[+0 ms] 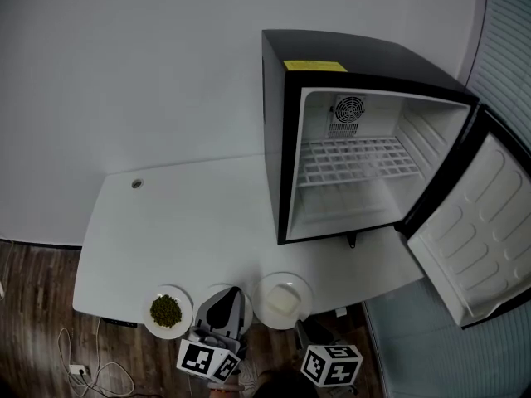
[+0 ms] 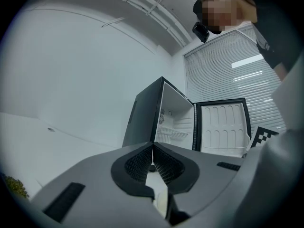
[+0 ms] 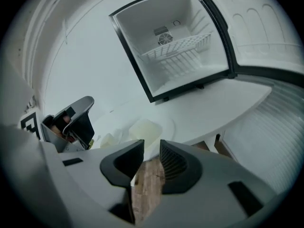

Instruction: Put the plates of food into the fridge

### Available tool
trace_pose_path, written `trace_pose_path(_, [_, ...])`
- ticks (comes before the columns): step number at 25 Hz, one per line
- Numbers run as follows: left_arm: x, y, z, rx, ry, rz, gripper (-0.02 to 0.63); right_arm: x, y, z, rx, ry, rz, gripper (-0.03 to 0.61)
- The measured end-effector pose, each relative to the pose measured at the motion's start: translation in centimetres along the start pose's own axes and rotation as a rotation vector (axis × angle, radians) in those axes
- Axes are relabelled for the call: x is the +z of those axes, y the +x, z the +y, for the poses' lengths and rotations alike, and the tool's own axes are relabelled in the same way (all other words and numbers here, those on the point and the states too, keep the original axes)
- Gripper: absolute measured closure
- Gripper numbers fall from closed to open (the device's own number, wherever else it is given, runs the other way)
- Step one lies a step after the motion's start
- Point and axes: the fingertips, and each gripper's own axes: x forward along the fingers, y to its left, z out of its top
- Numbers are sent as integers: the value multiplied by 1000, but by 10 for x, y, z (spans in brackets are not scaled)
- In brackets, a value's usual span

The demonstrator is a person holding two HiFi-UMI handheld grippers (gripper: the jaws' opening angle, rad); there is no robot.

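Plate of green food (image 1: 181, 327) sits just left of the left gripper (image 2: 152, 151), untouched. The left gripper's jaws are pressed together with nothing visible between them. It hovers over the middle plate (image 1: 247, 305), probably parked, not gripping. Plate with pale block (image 1: 303, 293) lies just ahead of the right gripper (image 3: 151, 147). Its jaws are spread, empty and angled down, which looks like a line-up for a rim pinch. Fridge (image 1: 357, 56) stands well ahead and right of both, door (image 1: 477, 230) swung wide and wire shelf (image 1: 357, 160) exposed, so a plate can go straight in.
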Motion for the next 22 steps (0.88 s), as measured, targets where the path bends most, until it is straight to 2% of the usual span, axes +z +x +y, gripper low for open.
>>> trace_pose_path(8, [-6,6,-10,-17,12,19,604,-11,6,-11,-6,313,55,472])
trace_pose_path(11, [-8,7,-11,-19,10,25,604,-20,11,-10,25,449,89,471])
trace_pose_path(16, [-9,10,-14,-19,12,28,604,-27,19,0,102,583,109,472])
trace_pose_path(22, [-6,12,-17,-23,16,27,604,-29,29,-2,103,691,112,472])
